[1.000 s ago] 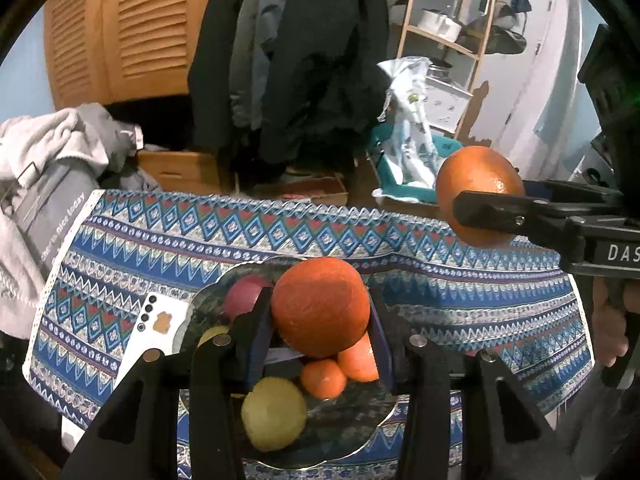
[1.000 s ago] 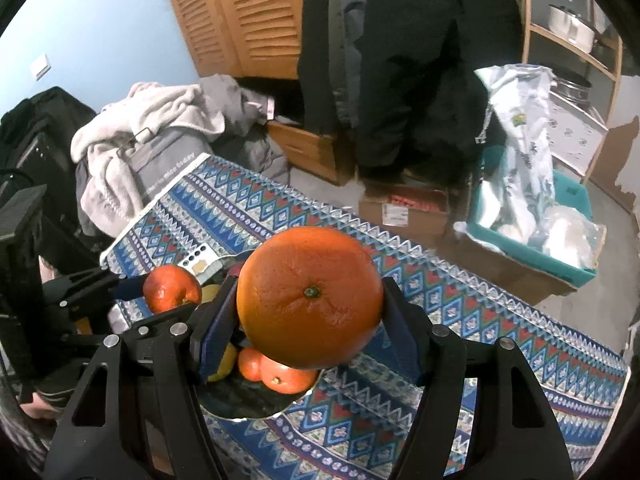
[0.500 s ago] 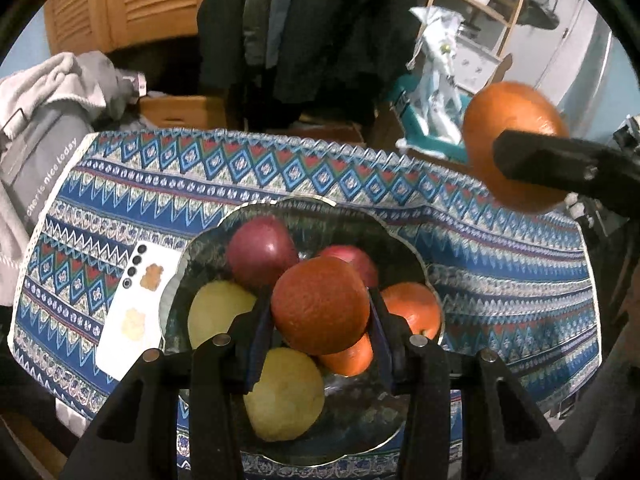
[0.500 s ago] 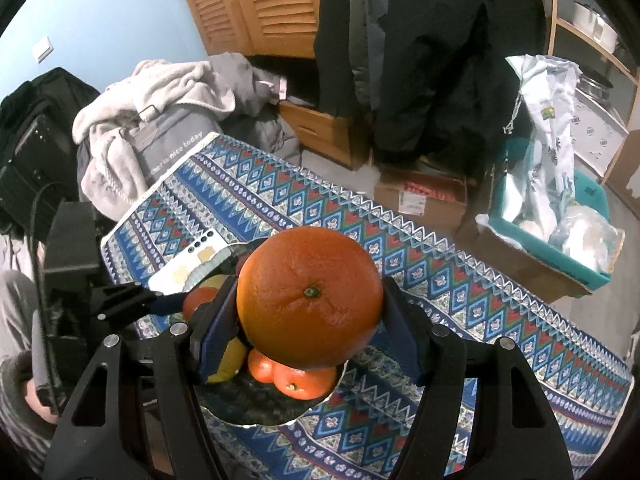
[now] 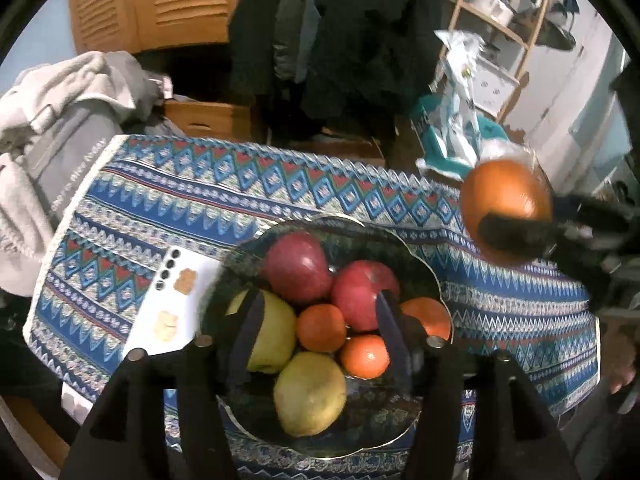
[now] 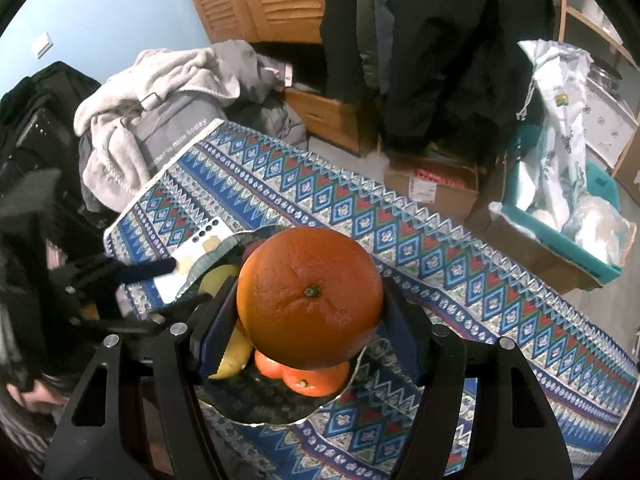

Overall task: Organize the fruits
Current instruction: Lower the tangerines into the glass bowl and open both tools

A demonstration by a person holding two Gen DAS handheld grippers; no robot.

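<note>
The cloth, blue and zigzagged, covers the whole table, and the dark glass bowl sits on it near the front edge, with a white card just beside its left rim.

In the bowl lie two red apples, two yellow ones, and three small oranges bunched in the middle and right.

The big orange is not in the bowl yet. It is pinched between the pads of the right gripper, above the bowl's right side, stem end facing the camera.

The left gripper hangs over the bowl's centre with its jaws opening and nothing pressed between them; the small orange seen in the gap looks to be lying in the bowl, not held.

The step in hand, as I judge it, is setting the big orange down among the rest. To do it well:
- bring the left gripper clear first, so the two tools do not meet over the bowl
- lower the orange toward the open patch at the near right, where dark glass shows
- let it touch glass or fruit before spreading the pads; it is round and heavy and would roll or knock a small orange over the rim if dropped
- release slowly, then lift straight up
</note>
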